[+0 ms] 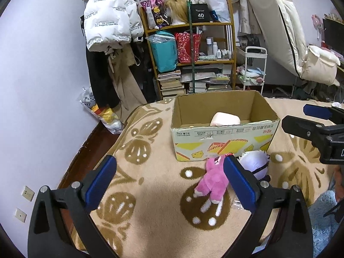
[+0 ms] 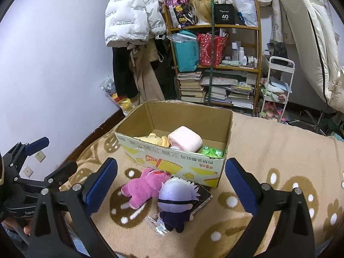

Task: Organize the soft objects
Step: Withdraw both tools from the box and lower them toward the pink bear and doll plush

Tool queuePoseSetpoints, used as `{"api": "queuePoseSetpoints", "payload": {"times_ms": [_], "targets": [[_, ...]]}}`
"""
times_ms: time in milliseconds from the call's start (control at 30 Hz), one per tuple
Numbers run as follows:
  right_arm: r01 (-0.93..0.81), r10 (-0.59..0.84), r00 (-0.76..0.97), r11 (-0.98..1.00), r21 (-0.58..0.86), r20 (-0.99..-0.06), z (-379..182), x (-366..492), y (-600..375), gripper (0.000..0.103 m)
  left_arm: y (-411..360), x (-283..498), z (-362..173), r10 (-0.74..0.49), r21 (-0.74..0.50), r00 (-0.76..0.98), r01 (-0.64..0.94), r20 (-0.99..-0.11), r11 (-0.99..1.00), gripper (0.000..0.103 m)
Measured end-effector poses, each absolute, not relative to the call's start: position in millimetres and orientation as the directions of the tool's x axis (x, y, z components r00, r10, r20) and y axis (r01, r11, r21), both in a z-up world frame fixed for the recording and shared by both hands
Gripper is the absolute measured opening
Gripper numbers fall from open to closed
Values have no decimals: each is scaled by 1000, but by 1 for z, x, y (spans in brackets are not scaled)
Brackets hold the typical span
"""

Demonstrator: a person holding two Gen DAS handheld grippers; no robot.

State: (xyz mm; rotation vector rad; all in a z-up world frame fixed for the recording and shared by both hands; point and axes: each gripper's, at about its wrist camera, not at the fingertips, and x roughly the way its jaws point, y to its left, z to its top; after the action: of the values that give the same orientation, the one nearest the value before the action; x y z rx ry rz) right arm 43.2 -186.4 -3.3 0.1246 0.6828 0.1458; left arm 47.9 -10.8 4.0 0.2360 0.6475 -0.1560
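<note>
An open cardboard box point(image 2: 172, 159) point(image 1: 223, 137) stands on the patterned blanket. Inside it lie a pink folded soft item point(image 2: 185, 141) point(image 1: 224, 119), a yellow plush point(image 2: 153, 140) and a green pack point(image 2: 211, 151). In front of the box lie a pink plush point(image 2: 144, 186) point(image 1: 212, 181) and a white-haired doll in dark clothes point(image 2: 175, 202) point(image 1: 255, 163). My left gripper point(image 1: 169, 180) is open and empty, above the blanket left of the pink plush. My right gripper point(image 2: 172, 182) is open and empty, above the two toys. Each gripper shows in the other's view: the right point(image 1: 318, 129), the left point(image 2: 32, 163).
The beige blanket point(image 2: 279, 150) with brown flowers covers the bed. A flat dark book point(image 2: 202, 195) and a small clear packet point(image 2: 158, 225) lie under and by the doll. Behind stand a cluttered shelf point(image 2: 215, 60), hanging jackets point(image 2: 133, 15), a white cart point(image 2: 277, 86) and the wall at left.
</note>
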Motion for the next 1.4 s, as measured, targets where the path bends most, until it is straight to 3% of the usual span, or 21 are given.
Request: {"api": "queuePoseSetpoints", "payload": {"times_ms": [1067,1400], "targets": [[-26,116,685,990,136,-719,-46,92,-194,103,-29,108,-47,-84,109,707,223,-702,969,98],[10,140,623,982,187,-769,-68,112,-205,103,-50,121,-76,-76,154,664,281,-744,947,98]]}}
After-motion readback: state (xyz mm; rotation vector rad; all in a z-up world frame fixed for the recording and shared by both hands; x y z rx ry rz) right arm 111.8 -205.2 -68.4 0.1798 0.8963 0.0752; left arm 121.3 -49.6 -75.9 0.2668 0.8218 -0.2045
